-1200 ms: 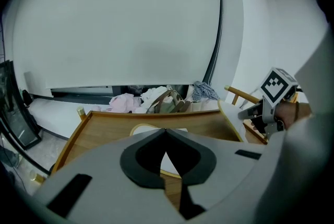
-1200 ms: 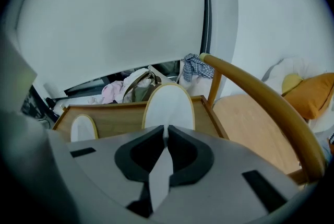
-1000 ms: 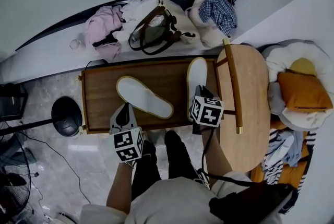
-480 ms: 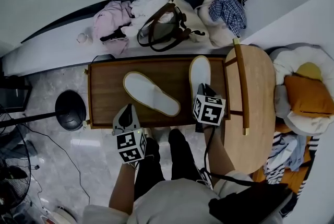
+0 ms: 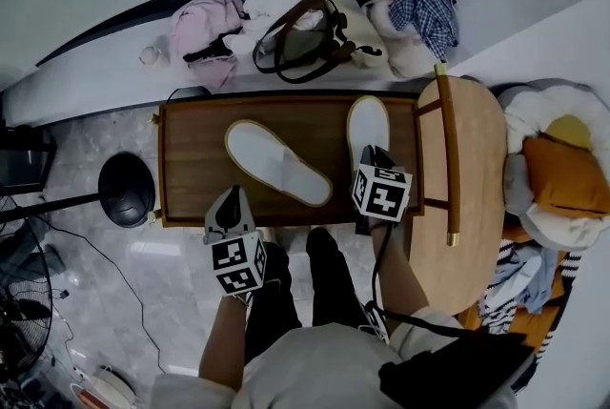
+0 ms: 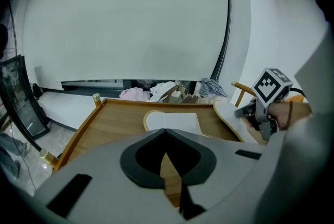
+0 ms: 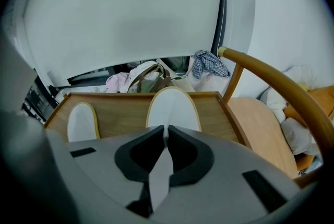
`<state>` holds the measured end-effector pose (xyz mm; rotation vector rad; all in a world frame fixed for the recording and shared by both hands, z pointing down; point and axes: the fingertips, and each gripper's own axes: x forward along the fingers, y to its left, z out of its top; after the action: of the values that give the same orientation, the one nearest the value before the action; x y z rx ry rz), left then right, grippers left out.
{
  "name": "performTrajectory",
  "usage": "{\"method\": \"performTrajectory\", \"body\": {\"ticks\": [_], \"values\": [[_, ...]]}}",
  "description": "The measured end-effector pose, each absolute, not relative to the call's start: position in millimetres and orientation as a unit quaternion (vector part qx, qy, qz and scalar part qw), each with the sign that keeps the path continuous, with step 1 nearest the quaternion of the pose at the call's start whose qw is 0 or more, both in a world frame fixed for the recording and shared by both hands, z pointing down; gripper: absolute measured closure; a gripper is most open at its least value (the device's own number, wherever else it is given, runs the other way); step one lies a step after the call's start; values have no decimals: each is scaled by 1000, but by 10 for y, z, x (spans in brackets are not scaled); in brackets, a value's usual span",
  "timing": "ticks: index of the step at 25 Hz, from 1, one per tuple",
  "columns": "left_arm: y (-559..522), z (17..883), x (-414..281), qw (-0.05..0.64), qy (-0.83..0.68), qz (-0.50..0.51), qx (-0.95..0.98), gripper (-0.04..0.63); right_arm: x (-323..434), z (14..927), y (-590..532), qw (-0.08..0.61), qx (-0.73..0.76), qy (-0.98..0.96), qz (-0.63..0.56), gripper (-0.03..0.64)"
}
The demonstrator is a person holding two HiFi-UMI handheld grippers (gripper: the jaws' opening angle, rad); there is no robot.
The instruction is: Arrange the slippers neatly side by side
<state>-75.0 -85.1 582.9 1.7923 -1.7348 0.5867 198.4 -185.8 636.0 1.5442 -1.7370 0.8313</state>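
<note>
Two white slippers lie on a low wooden tray table (image 5: 191, 159). The left slipper (image 5: 276, 161) lies slantwise in the middle. The right slipper (image 5: 368, 123) points straight away near the tray's right end. My right gripper (image 5: 374, 153) is shut over that slipper's near end, which it hides; in the right gripper view the right slipper (image 7: 172, 108) runs forward from the right gripper (image 7: 166, 129). Whether it touches, I cannot tell. My left gripper (image 5: 231, 195) is shut at the tray's near edge, short of the left slipper (image 6: 172, 121); bare wood shows under the left gripper (image 6: 166, 131).
A wooden chair (image 5: 472, 169) stands against the tray's right end. Behind the tray, a bag (image 5: 300, 40) and heaped clothes (image 5: 205, 35) line the wall. A black round lamp base (image 5: 127, 190) sits on the floor at left. Cushions (image 5: 562, 173) pile up at far right.
Both grippers have crept slightly forward and down toward the tray, and the head view has shifted. Neither slipper has moved on the tray. The jaws stay as they were.
</note>
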Motion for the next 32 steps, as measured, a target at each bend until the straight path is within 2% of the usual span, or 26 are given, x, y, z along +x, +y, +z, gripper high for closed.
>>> {"method": "performTrajectory", "body": {"ticks": [11,15,20,32], "values": [[-779,5893,-793,294,-654,221,661,591,1953,6448,-1867,341,587,-661,318,566],[-784,5879,-785,293,-654,219,662,591,1967,6421,-1865,335,589,-663,319,509],[-793,5819,-767,286,-653,220,666,591,1946,6316,-1839,329,585,-669,320,497],[-736,5652,-1008,274,-672,229,649,591,1268,5979,-1836,329,513,-734,300,492]]}}
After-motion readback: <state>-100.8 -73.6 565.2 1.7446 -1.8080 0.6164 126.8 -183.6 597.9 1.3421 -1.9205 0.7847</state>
